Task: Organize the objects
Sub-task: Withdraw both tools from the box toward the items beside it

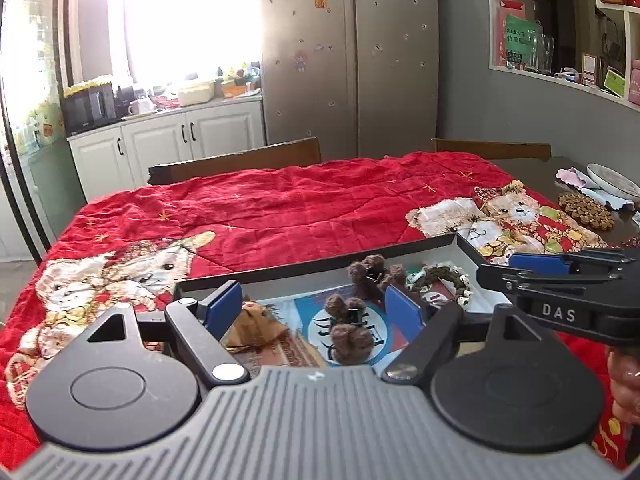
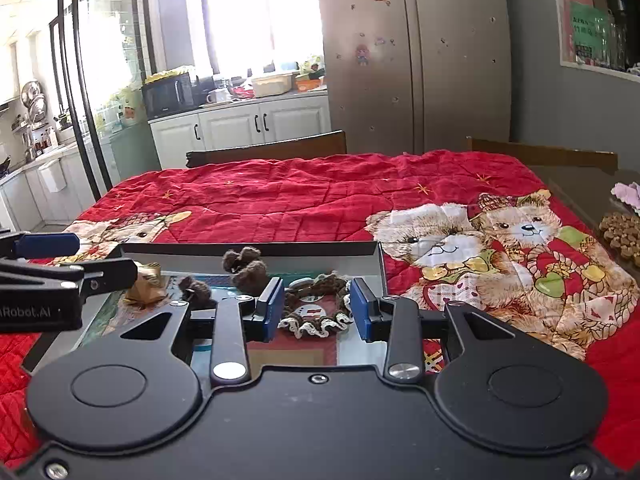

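A shallow black-rimmed tray (image 1: 320, 266) lies on the red quilt. In it are two brown fuzzy hair claws (image 1: 352, 330) (image 1: 370, 270), a crumpled gold-brown piece (image 1: 256, 324) and a brown-and-white scrunchie (image 1: 440, 280). My left gripper (image 1: 314, 308) hovers above the near claw, open wide, its blue pads clear of it. My right gripper (image 2: 318, 310) hangs over the scrunchie (image 2: 316, 312), its pads narrowly apart and holding nothing. It enters the left wrist view from the right, beside the tray's corner. The left gripper (image 2: 104, 258) shows at the left edge of the right wrist view.
The red quilt (image 1: 300, 200) with teddy-bear prints covers most of the table. On the bare wood at far right sit a brown beaded coaster (image 1: 586, 210), a plate (image 1: 612, 180) and a pink cloth (image 1: 576, 178). Two chair backs (image 1: 240, 160) stand behind. A person's hand (image 1: 626, 384) holds the right gripper.
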